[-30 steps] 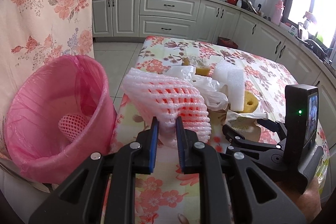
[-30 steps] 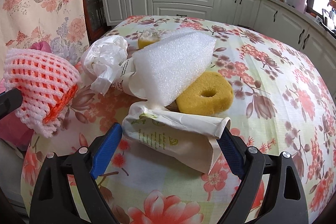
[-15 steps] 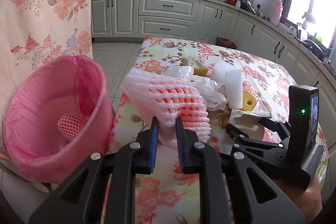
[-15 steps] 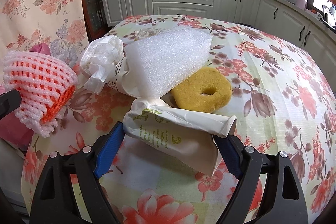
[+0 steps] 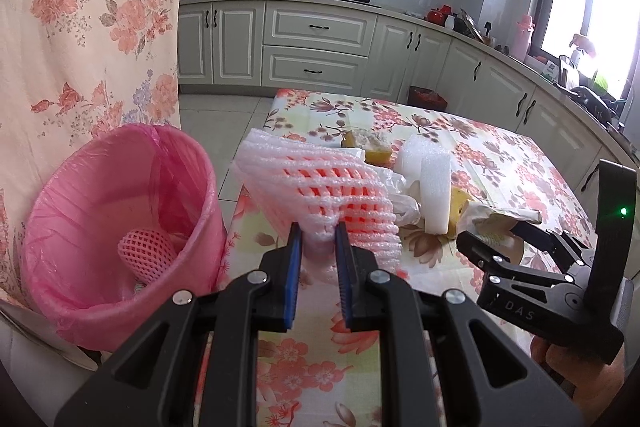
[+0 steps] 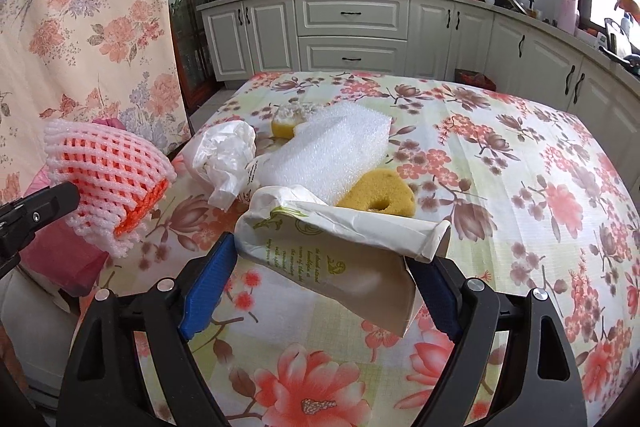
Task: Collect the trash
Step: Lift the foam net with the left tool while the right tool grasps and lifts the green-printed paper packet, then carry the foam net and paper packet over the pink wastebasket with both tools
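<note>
My left gripper is shut on a pink foam fruit net and holds it above the table's left edge, just right of the pink-lined bin. Another foam net lies inside that bin. My right gripper grips a crumpled white paper bag with green print. Its blue pads press on both ends of the bag, which hangs a little above the cloth. In the right wrist view the held net shows at the left.
On the floral tablecloth behind the bag lie a white foam block, a yellow ring sponge, a crumpled plastic bag and a second yellow sponge. A floral curtain hangs at the left; kitchen cabinets stand behind.
My right gripper has risen with the paper bag between its pads, lifting it off the cloth. The left gripper and its foam net have hardly moved.
</note>
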Tool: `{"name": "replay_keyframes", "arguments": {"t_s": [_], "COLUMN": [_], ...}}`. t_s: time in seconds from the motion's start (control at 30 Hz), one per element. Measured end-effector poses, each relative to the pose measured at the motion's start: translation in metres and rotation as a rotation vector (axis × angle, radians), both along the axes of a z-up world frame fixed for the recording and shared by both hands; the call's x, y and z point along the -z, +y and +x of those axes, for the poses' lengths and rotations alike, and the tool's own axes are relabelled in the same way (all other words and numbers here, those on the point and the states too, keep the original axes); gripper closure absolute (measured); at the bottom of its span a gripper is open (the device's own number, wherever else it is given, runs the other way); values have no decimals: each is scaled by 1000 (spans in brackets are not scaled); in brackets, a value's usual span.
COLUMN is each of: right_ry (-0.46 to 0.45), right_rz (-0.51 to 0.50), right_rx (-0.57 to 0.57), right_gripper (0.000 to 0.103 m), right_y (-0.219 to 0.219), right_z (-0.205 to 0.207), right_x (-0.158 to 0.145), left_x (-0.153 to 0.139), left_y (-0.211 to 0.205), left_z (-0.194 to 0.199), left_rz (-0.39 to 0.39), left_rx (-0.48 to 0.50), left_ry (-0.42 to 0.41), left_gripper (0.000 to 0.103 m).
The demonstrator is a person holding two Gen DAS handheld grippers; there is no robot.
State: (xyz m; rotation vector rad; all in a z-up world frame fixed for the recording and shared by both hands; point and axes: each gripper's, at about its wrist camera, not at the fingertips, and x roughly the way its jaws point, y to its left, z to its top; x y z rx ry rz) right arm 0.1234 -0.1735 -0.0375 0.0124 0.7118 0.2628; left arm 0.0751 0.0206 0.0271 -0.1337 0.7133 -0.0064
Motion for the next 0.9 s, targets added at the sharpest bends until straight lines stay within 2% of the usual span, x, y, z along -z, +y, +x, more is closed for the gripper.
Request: {"name": "replay_keyframes", "arguments": {"t_s": [0.4, 0.9], "right_ry": [-63, -130], "right_rz": [18, 35], "right_rx": [-6, -72], "right_gripper": [23, 23], "right_y": [-2, 31], "right_z": [-7, -13], "right_x": [-28, -64], "left_x": [-16, -39], "left_y": [26, 61], "left_z": [-13, -34], "left_rz": [-8, 0], "left_rx": [-53, -128], "left_ry": [-45, -95], "left_gripper": [87, 87]}}
